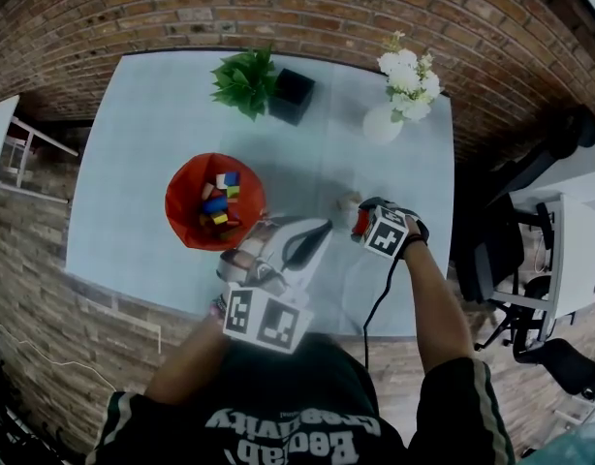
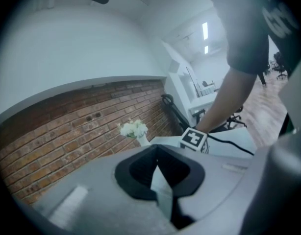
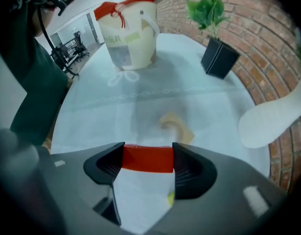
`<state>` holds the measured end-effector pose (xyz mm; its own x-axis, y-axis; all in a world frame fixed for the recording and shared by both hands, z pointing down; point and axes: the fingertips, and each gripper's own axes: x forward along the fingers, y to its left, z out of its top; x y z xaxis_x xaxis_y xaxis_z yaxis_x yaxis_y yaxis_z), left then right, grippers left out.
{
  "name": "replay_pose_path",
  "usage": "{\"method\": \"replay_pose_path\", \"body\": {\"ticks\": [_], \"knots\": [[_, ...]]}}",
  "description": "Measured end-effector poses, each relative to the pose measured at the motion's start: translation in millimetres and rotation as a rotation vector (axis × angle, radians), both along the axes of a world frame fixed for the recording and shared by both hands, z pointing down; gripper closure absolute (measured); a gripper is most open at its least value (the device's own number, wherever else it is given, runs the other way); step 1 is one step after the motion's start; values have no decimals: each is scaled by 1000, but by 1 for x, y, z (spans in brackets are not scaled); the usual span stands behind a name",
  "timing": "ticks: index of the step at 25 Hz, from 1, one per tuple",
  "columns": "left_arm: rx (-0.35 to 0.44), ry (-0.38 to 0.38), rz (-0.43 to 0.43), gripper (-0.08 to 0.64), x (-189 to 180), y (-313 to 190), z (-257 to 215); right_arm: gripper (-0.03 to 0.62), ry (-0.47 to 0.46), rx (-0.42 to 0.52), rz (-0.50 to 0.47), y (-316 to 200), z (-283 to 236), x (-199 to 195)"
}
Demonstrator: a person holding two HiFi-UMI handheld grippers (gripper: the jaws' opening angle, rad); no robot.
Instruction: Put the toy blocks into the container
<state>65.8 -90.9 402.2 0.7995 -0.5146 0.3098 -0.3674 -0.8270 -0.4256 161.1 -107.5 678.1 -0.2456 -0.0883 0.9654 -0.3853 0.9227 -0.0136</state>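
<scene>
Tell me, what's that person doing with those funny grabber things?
A person is putting toy blocks into the red container with a gripper in each hand. The right gripper has its jaws closed on a red block down at the table. Several coloured blocks already lie in the container, and a tan arch block waits on the table. The left gripper hovers beside the container, jaws together and empty.

Soft, even light; strong fisheye warp.
Ceiling lights (image 2: 205,31) glared far off; corners fell dark, near foreground was blurred.
</scene>
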Motion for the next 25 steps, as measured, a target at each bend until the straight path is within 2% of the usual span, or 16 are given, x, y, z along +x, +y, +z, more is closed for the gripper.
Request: {"method": "replay_pose_path", "body": {"ticks": [4,8,12,16,20,25], "knots": [[26,12,-10,555,-4,-11,-12,284,-177,311,127,-18,-90,-19],[60,21,-16,555,-4,-20,-27,284,-343,610,226,-9,-188,-46],[90,33,-6,555,3,-19,-42,284,-453,803,293,16,-257,-64],[111,46,9,555,6,-13,-52,284,-513,987,368,36,-306,-64],[120,49,18,555,8,-6,-56,284,-562,1077,447,52,-322,-57],[138,56,22,555,7,-4,-63,284,-565,1100,438,53,-332,-60]]}}
